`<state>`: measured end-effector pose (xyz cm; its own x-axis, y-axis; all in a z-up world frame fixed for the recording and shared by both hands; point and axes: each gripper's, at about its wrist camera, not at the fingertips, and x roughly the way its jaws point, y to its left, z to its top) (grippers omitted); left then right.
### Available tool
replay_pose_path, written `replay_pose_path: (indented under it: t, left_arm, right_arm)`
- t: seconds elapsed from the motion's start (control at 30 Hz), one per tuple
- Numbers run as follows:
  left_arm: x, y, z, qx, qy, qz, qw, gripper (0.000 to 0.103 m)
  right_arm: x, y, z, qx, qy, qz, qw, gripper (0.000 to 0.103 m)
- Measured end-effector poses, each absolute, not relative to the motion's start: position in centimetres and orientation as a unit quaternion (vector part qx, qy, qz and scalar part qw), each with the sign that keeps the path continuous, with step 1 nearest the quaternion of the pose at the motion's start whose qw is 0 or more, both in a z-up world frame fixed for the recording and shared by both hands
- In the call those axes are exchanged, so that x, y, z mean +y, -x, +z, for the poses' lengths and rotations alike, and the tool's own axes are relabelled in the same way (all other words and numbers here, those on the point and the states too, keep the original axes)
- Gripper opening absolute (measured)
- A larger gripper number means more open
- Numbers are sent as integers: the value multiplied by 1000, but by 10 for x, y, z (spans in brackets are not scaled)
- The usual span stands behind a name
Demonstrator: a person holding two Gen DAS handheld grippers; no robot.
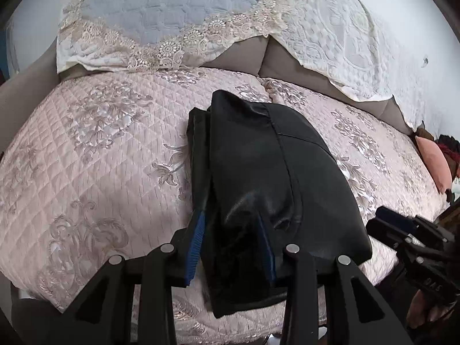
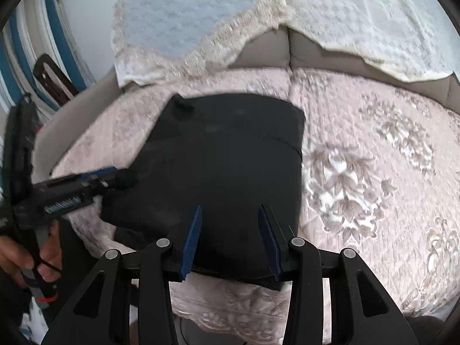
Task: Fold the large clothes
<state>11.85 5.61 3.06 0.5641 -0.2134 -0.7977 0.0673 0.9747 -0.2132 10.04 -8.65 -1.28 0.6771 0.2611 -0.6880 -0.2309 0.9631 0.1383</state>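
Observation:
A black garment (image 1: pixel 267 178) lies folded into a thick rectangle on the pink quilted sofa cover (image 1: pixel 86 158); it also shows in the right wrist view (image 2: pixel 224 158). My left gripper (image 1: pixel 231 215) is open, its blue pads either side of the garment's near left part, just above the cloth. It appears in the right wrist view (image 2: pixel 118 176) at the garment's left edge. My right gripper (image 2: pixel 230 210) is open above the garment's near edge, holding nothing. It shows in the left wrist view (image 1: pixel 385 218) beside the garment's right corner.
White lace-edged covers (image 1: pixel 161 20) hang over the grey sofa back (image 1: pixel 244 54). A pink cushion (image 1: pixel 434 164) lies at the far right. The sofa cover (image 2: pixel 373 158) stretches right of the garment. A blue-striped item (image 2: pixel 26 57) stands left of the sofa.

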Motion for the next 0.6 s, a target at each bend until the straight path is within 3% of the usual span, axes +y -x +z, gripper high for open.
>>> replay_pose_path:
  t: [0.13, 0.2, 0.27, 0.37, 0.6]
  left_arm:
    - [65, -121, 25, 469, 107, -85, 873, 40]
    - [71, -122, 27, 464, 119, -84, 873, 48]
    - [78, -126, 28, 461, 133, -81, 873, 50]
    - [80, -138, 26, 461, 154, -95, 869, 56]
    - [81, -173, -3, 484, 194, -113, 846, 61]
  right_arm:
    - [-105, -107, -15, 383, -58, 144, 911, 42]
    - [-118, -113, -14, 379, -74, 139, 912, 52]
    - [-133, -122, -13, 375, -108, 142, 910, 59]
    - [-150, -139, -17, 382, -154, 159, 897, 60]
    - [-158, -183, -46, 424, -193, 202, 862, 61]
